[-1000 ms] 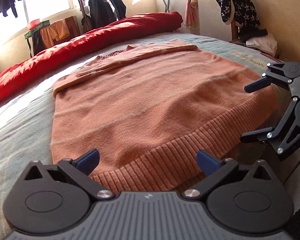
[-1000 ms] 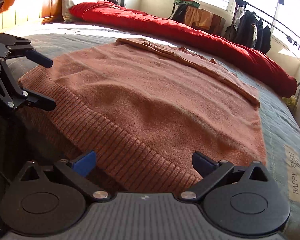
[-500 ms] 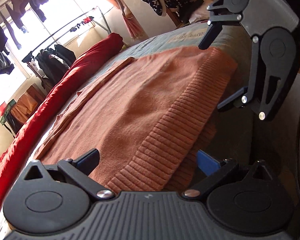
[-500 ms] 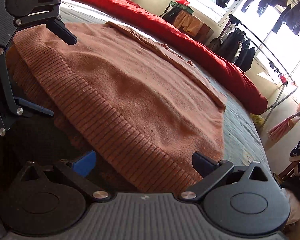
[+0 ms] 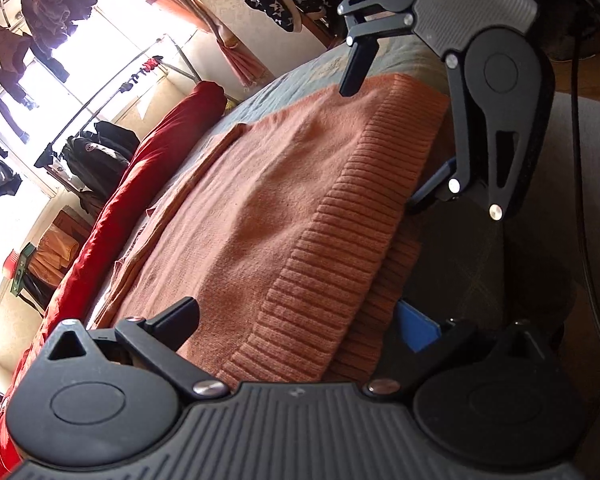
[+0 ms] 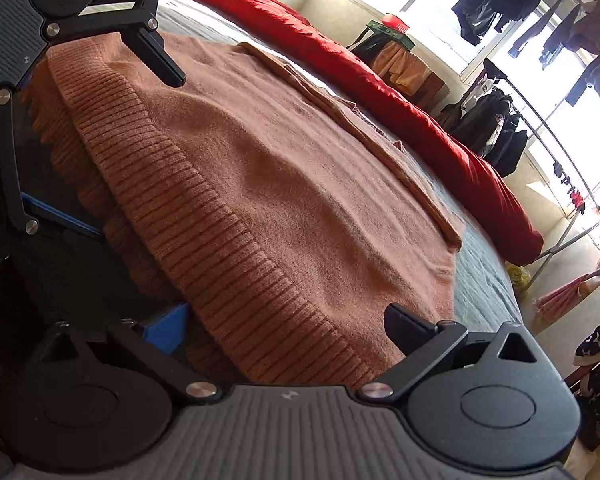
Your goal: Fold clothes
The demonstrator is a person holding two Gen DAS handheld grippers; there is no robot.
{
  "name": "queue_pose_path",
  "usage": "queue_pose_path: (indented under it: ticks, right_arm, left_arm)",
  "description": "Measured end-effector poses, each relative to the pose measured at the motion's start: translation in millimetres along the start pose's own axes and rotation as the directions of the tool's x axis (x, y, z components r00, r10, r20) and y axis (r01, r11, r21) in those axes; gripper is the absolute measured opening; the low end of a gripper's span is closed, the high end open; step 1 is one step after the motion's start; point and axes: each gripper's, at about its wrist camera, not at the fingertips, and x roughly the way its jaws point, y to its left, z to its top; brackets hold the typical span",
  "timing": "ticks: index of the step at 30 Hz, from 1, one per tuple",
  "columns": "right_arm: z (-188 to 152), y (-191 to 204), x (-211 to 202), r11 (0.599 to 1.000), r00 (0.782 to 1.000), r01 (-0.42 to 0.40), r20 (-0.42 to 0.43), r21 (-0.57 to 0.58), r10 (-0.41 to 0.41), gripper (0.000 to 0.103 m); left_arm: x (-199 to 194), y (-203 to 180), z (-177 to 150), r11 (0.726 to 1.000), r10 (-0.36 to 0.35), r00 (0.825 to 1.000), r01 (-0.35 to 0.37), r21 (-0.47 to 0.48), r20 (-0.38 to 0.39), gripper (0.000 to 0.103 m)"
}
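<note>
**Both hand-held grippers straddling the sweater hem**

Currently the orange sweater (image 5: 284, 200) lies flat on the bed (image 6: 484, 280), its ribbed hem (image 5: 340, 256) draped over the near edge of the mattress. A folded sleeve (image 6: 340, 108) runs across the far part of the garment.

Your left hand-held gripper (image 5: 296, 320) has its jaws spread wide, one black finger (image 5: 176, 320) above the knit and the blue-padded finger (image 5: 416, 326) below the hanging hem. The ribbing sits between them; neither finger is pressing it.

Your right hand-held gripper (image 6: 288, 326) is set the same way at the other hem corner: jaws wide apart, upper finger (image 6: 408, 324) over the fabric, blue pad (image 6: 168, 328) underneath. No pinch on the cloth here either.

Each gripper shows in the other's camera, both at the same edge of the bed, well apart along the hem.

A red duvet (image 6: 380, 80) is rolled along the far side of the bed. Beyond it, dark clothes hang on a drying rack (image 5: 100, 100) by the bright window.
</note>
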Motion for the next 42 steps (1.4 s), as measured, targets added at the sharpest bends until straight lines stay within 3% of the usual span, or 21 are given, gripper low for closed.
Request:
queue_pose_path:
  ticks: [6, 9, 12, 16, 19, 22, 26, 28, 33, 36, 39, 42]
  right_arm:
    - [6, -14, -32, 0.99, 0.986, 0.135, 0.093, 0.05, -0.139, 0.103]
    - [6, -28, -32, 0.977, 0.975, 0.195, 0.09, 0.09, -0.203, 0.103]
    - [9, -38, -28, 0.972, 0.974, 0.193, 0.092, 0.134, -0.206, 0.103]
    - [16, -40, -32, 0.969, 0.969, 0.202, 0.114, 0.14, -0.219, 0.103]
    - [19, -48, -42, 0.975, 0.978, 0.142, 0.128, 0.172, -0.165, 0.103]
    - [17, -48, -54, 0.986, 0.988, -0.008, 0.154, 0.167, -0.018, 0.091]
    - [18, -25, -64, 0.978, 0.969, -0.196, 0.17, 0.07, 0.182, 0.073]
    - [19, -5, -59, 0.971, 0.96, -0.24, 0.144, -0.011, 0.239, 0.066]
    - [19, 37, -23, 0.964, 0.98, -0.191, 0.027, -0.183, 0.199, 0.064]
    - [21, 42, -22, 0.957, 0.978, -0.197, 0.021, -0.212, 0.206, 0.064]
    - [21, 26, -38, 0.957, 0.97, -0.226, 0.043, -0.18, 0.237, 0.066]
    - [17, 3, -52, 0.963, 0.97, -0.233, 0.037, -0.138, 0.24, 0.066]
  left_arm:
    - [-8, 4, -4, 0.998, -0.01, 1.0, 0.011, -0.054, 0.017, 0.102]
    - [-11, 10, 2, 0.996, -0.004, 0.999, 0.008, -0.09, 0.049, 0.102]
    - [-10, 17, 11, 0.994, 0.01, 0.996, 0.0, -0.111, 0.089, 0.102]
    - [7, 34, 23, 0.991, 0.076, 0.992, -0.064, -0.12, 0.099, 0.102]
    - [16, 66, 31, 0.978, 0.102, 0.99, -0.081, -0.191, 0.101, 0.102]
    - [24, 91, 33, 0.964, 0.1, 0.991, -0.073, -0.257, 0.092, 0.103]
    - [36, 104, 32, 0.957, 0.088, 0.994, -0.067, -0.283, 0.063, 0.103]
    - [39, 103, 31, 0.955, 0.08, 0.995, -0.062, -0.29, 0.051, 0.103]
    - [31, 97, 28, 0.948, 0.049, 0.997, -0.029, -0.316, 0.057, 0.103]
    - [19, 93, 22, 0.949, 0.009, 0.997, 0.014, -0.315, 0.071, 0.103]
    - [9, 86, 9, 0.941, -0.087, 0.994, 0.105, -0.323, 0.07, 0.103]
    - [-3, 80, -6, 0.918, -0.193, 0.979, 0.202, -0.341, 0.059, 0.102]
